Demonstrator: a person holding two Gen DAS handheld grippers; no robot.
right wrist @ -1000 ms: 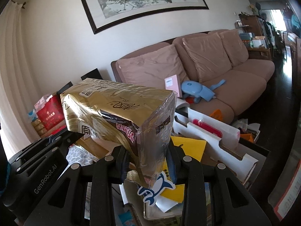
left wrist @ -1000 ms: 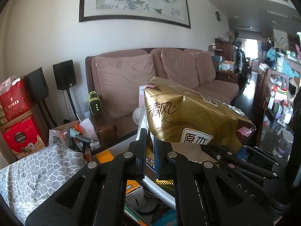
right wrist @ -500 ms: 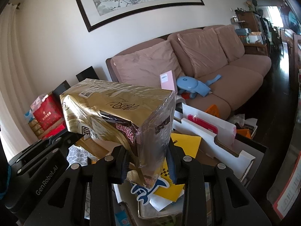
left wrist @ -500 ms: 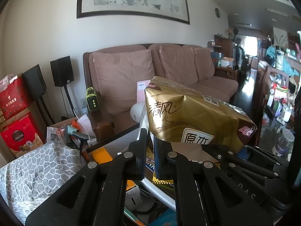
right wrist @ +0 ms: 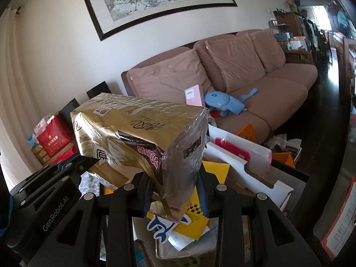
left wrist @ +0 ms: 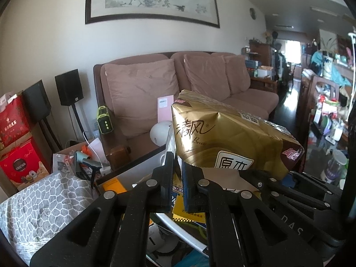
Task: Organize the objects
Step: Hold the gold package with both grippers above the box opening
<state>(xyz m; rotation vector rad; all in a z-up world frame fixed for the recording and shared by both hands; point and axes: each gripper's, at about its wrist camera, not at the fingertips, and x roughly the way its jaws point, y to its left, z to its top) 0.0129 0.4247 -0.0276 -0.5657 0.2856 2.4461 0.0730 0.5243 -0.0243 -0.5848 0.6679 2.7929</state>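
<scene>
A gold foil tissue pack (left wrist: 224, 138) hangs in the air between both grippers, above a cluttered table. My left gripper (left wrist: 176, 175) is shut on the thin wrapper edge at the pack's left end. My right gripper (right wrist: 175, 191) is shut on the pack's other end (right wrist: 184, 155), its jaws set wider around the thick plastic-wrapped corner. The left gripper's body (right wrist: 44, 200) shows at the lower left of the right wrist view. The right gripper's black body (left wrist: 300, 191) shows at the lower right of the left wrist view.
Below lie yellow cards (right wrist: 195, 220), papers and a white cardboard insert (right wrist: 242, 162). A brown sofa (left wrist: 155, 98) stands behind with a pink box (right wrist: 194, 95) and a blue toy (right wrist: 222, 102). Red gift boxes (left wrist: 20, 164), black speakers (left wrist: 69, 86) and a grey patterned cloth (left wrist: 42, 202) fill the left.
The held pack and both grippers keep their pose. The room behind has slid slightly in both views, showing a little more of the sofa and the pink box.
</scene>
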